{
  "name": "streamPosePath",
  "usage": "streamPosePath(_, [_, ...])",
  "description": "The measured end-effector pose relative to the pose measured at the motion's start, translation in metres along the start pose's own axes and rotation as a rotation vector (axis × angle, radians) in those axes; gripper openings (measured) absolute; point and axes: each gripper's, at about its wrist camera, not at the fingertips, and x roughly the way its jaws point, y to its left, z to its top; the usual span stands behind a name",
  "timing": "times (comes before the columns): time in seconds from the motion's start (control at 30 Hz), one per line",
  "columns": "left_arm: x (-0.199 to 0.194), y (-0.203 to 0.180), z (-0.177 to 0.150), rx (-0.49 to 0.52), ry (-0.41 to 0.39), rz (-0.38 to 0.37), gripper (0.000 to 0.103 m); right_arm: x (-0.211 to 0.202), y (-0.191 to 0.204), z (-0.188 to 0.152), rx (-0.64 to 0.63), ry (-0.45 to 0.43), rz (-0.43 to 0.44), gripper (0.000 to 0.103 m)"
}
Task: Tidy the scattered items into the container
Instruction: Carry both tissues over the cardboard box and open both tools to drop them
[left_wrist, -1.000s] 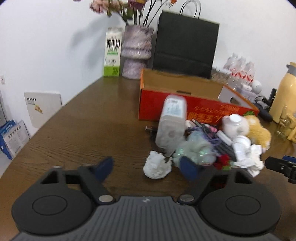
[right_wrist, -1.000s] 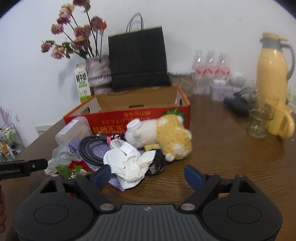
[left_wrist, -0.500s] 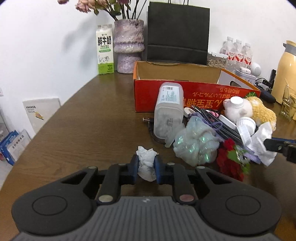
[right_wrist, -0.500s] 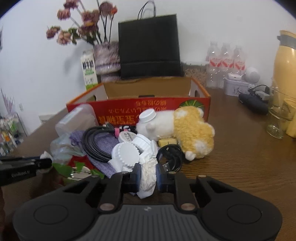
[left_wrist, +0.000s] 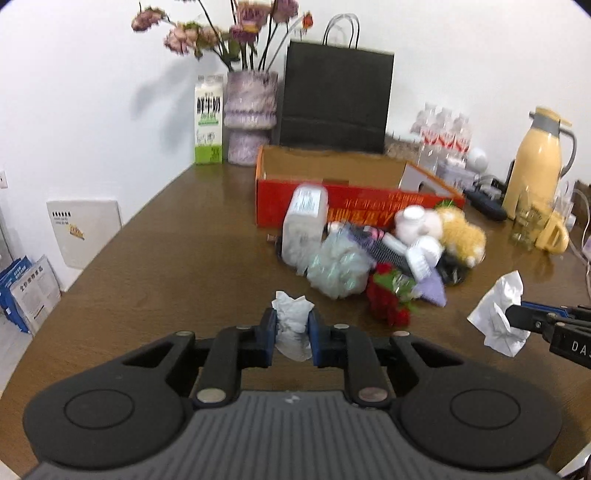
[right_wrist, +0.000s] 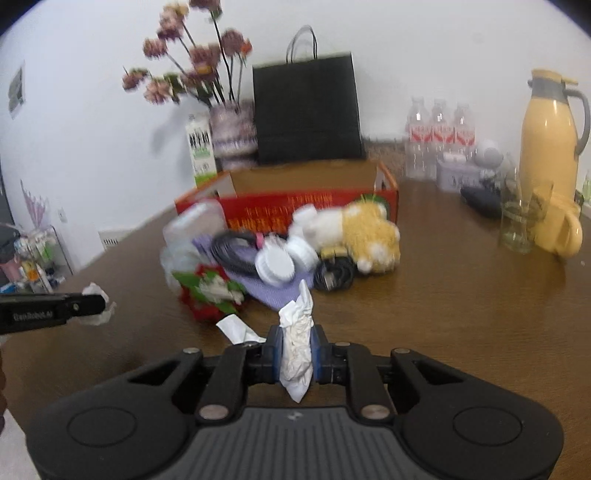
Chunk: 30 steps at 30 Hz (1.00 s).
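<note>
Gripping a crumpled tissue in my left gripper and another wad in my right gripper, I risk either slipping free before the far red box.

Legible: "DA" in white on the right hand-held gripper, cut off by the frame edge. Print on milk carton and red box too blurred to read.

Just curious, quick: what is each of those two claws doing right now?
Left gripper: closed on a crumpled tissue.
Right gripper: closed on a white paper wad.
</note>
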Motion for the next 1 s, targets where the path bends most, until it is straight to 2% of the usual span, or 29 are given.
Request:
streamPosePath(0.23, [-0.001, 0.005, 0.026, 0.019, -0.086, 0.028, 0.019, -0.012, -0.005, 0.024, -0.030, -0.124, 0.023, 0.015])
streamPosePath(0.3, [0.006, 0.013, 0.043, 0.001, -0.094, -0.001, 0.019, -0.010, -0.007, 0.036, -0.030, -0.139, 0.042, 0.015])
streamPosePath(0.4, [0.027, 0.023, 0.082, -0.009, -0.102, -0.054, 0.019, 0.000, -0.007, 0.065, -0.050, -0.165, 0.069, 0.015])
streamPosePath(0.53, [0.086, 0.027, 0.152, 0.021, -0.061, -0.102, 0.019, 0.039, -0.007, 0.127, -0.099, -0.178, 0.177, 0.015])
streamPosePath(0.6, [0.122, 0.023, 0.179, 0.026, -0.003, -0.135, 0.019, 0.077, -0.006, 0.160, -0.117, -0.146, 0.223, 0.015])
streamPosePath(0.7, [0.188, 0.010, 0.212, 0.028, 0.089, -0.119, 0.019, 0.154, -0.006, 0.212, -0.065, -0.012, 0.284, 0.015])
streamPosePath(0.87, [0.293, -0.008, 0.241, 0.042, 0.243, -0.058, 0.019, 0.288, 0.000, 0.266, -0.032, 0.199, 0.209, 0.015])
streamPosePath(1.0, [0.351, -0.007, 0.247, 0.022, 0.313, 0.013, 0.021, 0.365, -0.002, 0.277, 0.058, 0.330, 0.179, 0.015])
